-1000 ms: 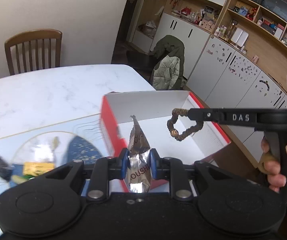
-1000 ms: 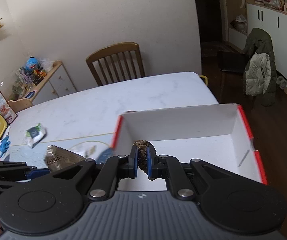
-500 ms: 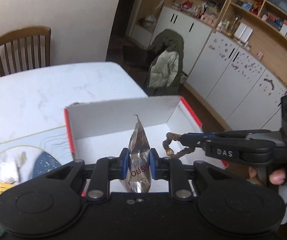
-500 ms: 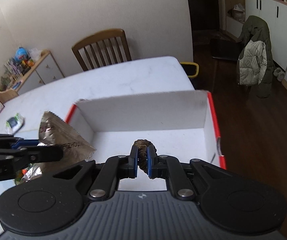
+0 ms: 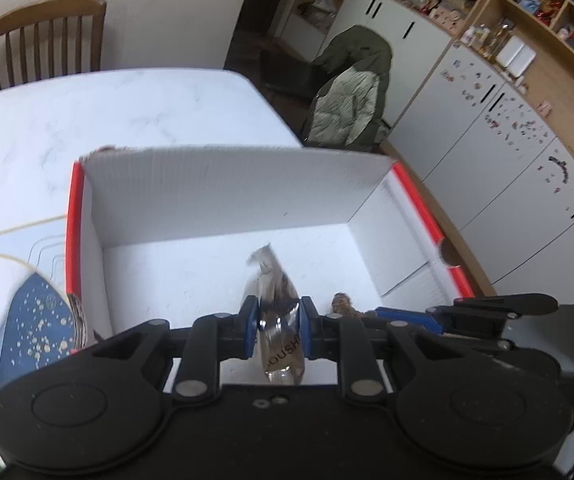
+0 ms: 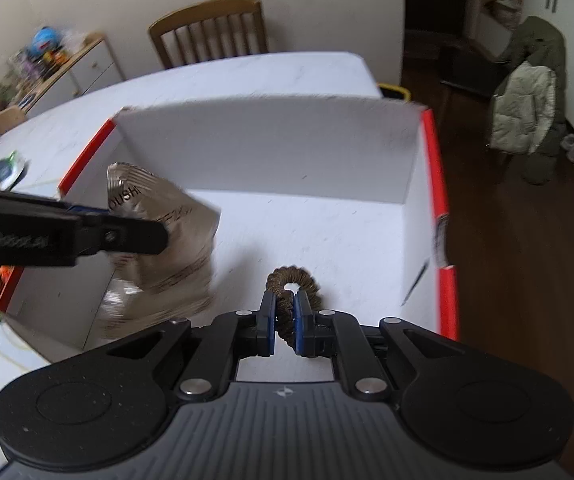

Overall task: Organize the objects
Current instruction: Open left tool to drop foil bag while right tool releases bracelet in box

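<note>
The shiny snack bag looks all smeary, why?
In the right wrist view the foil packet is smeared by motion blur, and the box walls look soft too. In the left wrist view its top is blurry, while the cupboards curve from the fisheye lens.

The box [image 5: 223, 192] sits on the table [image 5: 107, 112]; a chair [image 5: 43, 36] stands behind, upper left; a mat [image 5: 35, 320] lies at its left.

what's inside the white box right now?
Nothing loose on the visible floor of the box. Silver snack packet and brown hair tie hang inside it, both gripped. Near floor hidden.
</note>
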`<state>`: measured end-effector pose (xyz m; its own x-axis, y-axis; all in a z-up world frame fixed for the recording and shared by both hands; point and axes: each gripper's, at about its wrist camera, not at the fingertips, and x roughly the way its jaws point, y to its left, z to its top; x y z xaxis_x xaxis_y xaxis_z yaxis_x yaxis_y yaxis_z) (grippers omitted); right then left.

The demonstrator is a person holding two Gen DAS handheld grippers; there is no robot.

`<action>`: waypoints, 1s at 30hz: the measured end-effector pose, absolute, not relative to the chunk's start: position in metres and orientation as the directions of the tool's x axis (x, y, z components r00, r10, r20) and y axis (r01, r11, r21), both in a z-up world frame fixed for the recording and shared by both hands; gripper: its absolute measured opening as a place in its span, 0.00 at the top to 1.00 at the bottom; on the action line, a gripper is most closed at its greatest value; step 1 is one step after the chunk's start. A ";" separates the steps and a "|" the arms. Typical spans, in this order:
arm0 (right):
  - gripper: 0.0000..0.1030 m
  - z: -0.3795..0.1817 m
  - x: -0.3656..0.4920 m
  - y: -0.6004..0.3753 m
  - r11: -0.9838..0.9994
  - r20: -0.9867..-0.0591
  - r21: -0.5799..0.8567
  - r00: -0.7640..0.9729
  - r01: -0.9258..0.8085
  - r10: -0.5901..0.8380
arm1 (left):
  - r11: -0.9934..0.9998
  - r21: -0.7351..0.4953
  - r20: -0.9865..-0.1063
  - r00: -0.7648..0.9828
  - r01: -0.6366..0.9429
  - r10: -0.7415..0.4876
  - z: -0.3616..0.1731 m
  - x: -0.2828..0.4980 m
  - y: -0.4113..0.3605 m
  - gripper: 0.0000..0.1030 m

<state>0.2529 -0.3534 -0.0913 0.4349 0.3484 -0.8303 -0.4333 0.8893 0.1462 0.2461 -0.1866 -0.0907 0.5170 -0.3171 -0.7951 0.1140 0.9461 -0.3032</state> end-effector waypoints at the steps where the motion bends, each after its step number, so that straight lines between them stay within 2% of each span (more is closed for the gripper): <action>1: 0.91 -0.093 0.251 -0.352 0.884 -0.833 0.147 0.427 -0.444 0.353 | 0.950 -0.294 -0.801 0.515 0.106 -0.305 -0.093 0.246 -0.187 0.81; 7: 0.91 -0.095 0.242 -0.345 0.855 -0.840 0.132 0.401 -0.501 0.365 | 0.968 -0.238 -0.845 0.472 0.084 -0.249 -0.101 0.244 -0.183 0.81; 14: 0.91 -0.091 0.242 -0.347 0.841 -0.829 0.161 0.392 -0.517 0.399 | 0.981 -0.162 -0.885 0.425 0.107 -0.192 -0.107 0.245 -0.191 0.71; 16: 0.91 -0.088 0.240 -0.347 0.836 -0.822 0.160 0.398 -0.525 0.407 | 0.983 -0.155 -0.887 0.423 0.101 -0.184 -0.107 0.243 -0.191 0.59; 19: 0.91 -0.084 0.239 -0.349 0.831 -0.811 0.167 0.405 -0.530 0.422 | 0.981 -0.146 -0.883 0.430 0.127 -0.187 -0.104 0.239 -0.194 0.51; 22: 0.90 -0.079 0.235 -0.351 0.824 -0.796 0.174 0.416 -0.539 0.440 | 0.979 -0.137 -0.877 0.442 0.149 -0.190 -0.099 0.236 -0.202 0.39; 24: 0.90 -0.075 0.233 -0.352 0.821 -0.788 0.171 0.425 -0.545 0.446 | 0.979 -0.133 -0.870 0.454 0.154 -0.190 -0.095 0.231 -0.203 0.33; 27: 0.89 -0.067 0.226 -0.354 0.814 -0.775 0.175 0.432 -0.555 0.461 | 0.976 -0.147 -0.857 0.472 0.161 -0.207 -0.086 0.224 -0.201 0.33; 30: 0.87 -0.057 0.218 -0.354 0.806 -0.759 0.176 0.444 -0.565 0.476 | 0.974 -0.148 -0.834 0.509 0.170 -0.216 -0.072 0.211 -0.198 0.28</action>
<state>0.2177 -0.3537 -0.0570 0.4442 0.4762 -0.7589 -0.5646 0.8065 0.1756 0.2113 -0.1979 -0.0723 0.5087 -0.2155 -0.8335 0.1704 0.9742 -0.1479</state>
